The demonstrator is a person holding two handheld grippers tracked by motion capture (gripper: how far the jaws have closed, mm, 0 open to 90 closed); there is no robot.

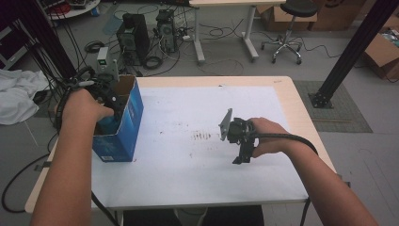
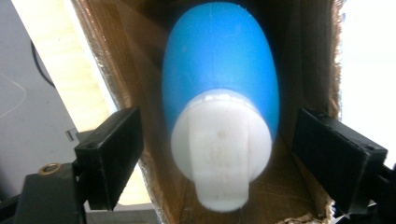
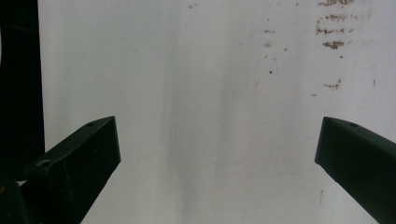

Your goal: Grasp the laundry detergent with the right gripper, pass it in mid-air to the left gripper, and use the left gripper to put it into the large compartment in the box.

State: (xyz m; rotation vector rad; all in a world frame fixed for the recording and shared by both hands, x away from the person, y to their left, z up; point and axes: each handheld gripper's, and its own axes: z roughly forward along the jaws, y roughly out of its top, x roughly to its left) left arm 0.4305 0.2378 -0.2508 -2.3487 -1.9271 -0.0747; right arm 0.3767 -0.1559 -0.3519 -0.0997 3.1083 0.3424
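Note:
A blue bottle with a white cap lies inside an open cardboard box that is blue outside and brown inside. The box stands at the table's left edge. My left gripper reaches into the box, one jaw on either side of the cap, with a gap on both sides. It is open. My right gripper hovers over the white sheet right of centre, its jaws wide open with nothing between them.
Faint brown smudges mark the middle of the sheet. The wooden table shows bare at its far right corner. On the floor behind stand computer towers, cables and an office chair. A black post rises at the right.

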